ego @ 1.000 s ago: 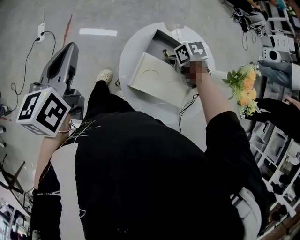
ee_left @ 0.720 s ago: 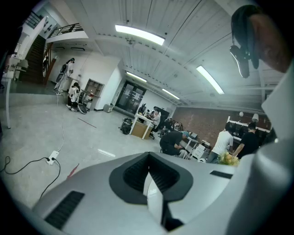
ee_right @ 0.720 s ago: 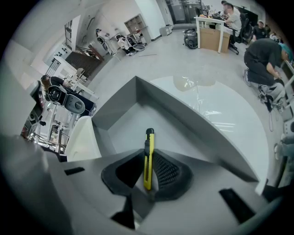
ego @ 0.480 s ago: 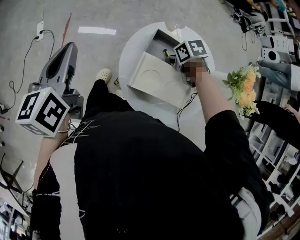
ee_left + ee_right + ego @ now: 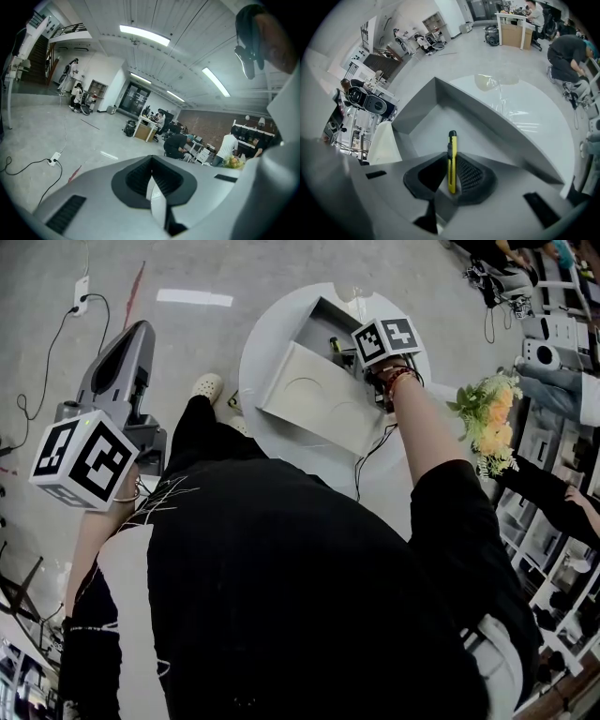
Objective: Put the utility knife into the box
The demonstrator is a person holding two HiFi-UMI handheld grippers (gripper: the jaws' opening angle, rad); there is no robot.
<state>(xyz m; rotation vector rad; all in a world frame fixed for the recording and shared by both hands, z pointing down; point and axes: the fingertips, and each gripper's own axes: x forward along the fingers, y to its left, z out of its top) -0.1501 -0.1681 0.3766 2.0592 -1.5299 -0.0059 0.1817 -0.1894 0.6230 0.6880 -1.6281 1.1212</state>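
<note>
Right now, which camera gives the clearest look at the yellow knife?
The right gripper view: the utility knife sits clamped in the fingers of the right gripper, pointing into the open box. In the head view the gripper's marker cube and the hand largely hide it. The left gripper view faces the room and misses it.

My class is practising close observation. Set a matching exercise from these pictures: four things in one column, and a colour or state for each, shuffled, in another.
1. utility knife
2. left gripper
3. box
4. round table

a. white, bears the box
b. grey, open
c. yellow, clamped by the right gripper
d. jaws together, empty

Pairs: 1-c, 2-d, 3-b, 4-a.
</note>
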